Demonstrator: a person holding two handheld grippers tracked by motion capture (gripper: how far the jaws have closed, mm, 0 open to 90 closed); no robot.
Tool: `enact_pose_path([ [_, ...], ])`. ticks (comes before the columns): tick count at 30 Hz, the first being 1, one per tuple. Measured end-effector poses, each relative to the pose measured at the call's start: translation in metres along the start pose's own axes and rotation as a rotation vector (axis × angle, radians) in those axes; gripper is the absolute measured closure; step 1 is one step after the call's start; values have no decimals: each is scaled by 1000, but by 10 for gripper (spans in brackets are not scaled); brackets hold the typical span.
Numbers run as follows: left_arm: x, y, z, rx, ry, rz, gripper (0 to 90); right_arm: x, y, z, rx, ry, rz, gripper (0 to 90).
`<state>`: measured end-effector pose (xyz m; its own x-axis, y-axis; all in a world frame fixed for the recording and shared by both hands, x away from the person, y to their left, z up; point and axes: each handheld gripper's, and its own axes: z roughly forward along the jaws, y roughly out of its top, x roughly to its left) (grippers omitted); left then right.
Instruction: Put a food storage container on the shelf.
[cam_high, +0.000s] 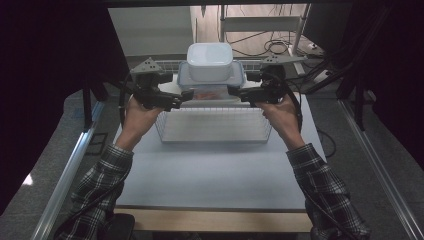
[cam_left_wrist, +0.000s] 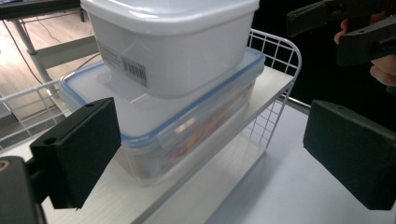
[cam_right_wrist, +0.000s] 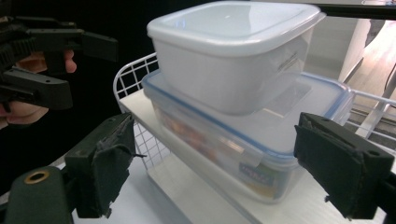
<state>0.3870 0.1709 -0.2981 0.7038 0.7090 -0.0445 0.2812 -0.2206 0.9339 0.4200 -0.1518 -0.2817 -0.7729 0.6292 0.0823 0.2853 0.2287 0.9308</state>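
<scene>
Both forearms in plaid sleeves reach forward from the near edge of the table, and each hand holds its gripper level with the top shelf of a white wire rack. The left hand keeps the left gripper at the rack's left end, pointing inward; the right hand mirrors it with the right gripper at the right end. Both grippers are spread wide and hold nothing: in each gripper view the two black jaws stand far apart with the stacked boxes showing between them, not touched. On the shelf sits a clear box with a blue-rimmed clip lid and orange contents seen dimly through its wall. A white tub with a white lid rests on top of it, a barcode label on its side. The rack's wire end panels rise just beside the boxes. Behind the table lie cables on a wooden floor, and dark curtains hang on both sides.
</scene>
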Motion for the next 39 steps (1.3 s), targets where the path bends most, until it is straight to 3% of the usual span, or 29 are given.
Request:
enact_pose_path([
  [15, -25, -26, -8, 16, -10, 77, 31, 14, -23, -5, 21, 34, -31, 58],
  [39, -43, -76, 0, 41, -55, 69, 31, 24, -71, -12, 63, 64, -46, 27],
])
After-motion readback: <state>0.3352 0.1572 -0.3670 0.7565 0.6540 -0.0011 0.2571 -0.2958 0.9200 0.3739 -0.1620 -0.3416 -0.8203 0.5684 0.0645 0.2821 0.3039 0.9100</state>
